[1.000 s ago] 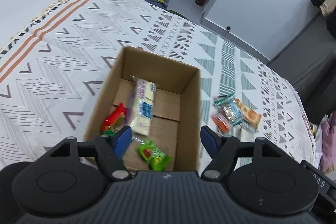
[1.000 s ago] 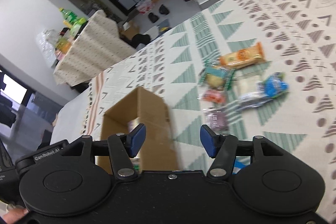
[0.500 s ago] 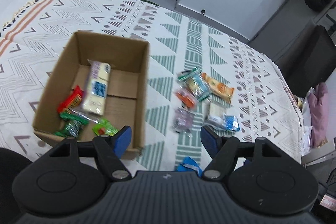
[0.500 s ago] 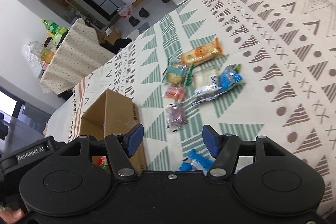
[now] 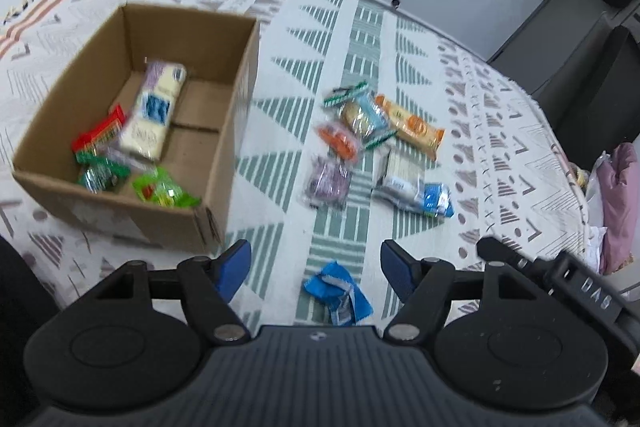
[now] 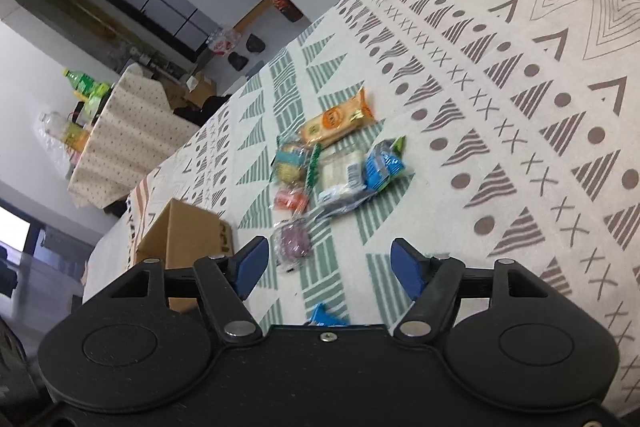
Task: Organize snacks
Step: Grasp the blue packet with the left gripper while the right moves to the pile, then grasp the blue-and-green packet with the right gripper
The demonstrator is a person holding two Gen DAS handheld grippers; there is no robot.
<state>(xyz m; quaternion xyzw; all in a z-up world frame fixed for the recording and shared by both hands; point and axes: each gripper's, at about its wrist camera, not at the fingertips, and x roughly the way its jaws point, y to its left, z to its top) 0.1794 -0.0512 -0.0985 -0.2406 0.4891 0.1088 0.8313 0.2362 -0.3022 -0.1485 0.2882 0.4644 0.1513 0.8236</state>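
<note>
Both our left gripper (image 5: 315, 263) and right gripper (image 6: 328, 263) gape wide, empty. Only the left view shows inside the brown cardboard box (image 5: 224, 115) at ten o'clock: wrapped snacks (image 5: 154, 119).

Bed with patterned cover (image 5: 472, 87): triangles, crosses, chevrons. Directly on it: open cardboard box (image 5: 218, 183); beside the box, a loose cluster of orange packet (image 5: 412, 127), green-edged cookie packet (image 5: 362, 115), red-orange packet (image 5: 338, 141), purple packet (image 5: 326, 181), blue-ended cracker pack (image 5: 412, 187); apart, nearer, blue wrapper (image 5: 338, 293).
</note>
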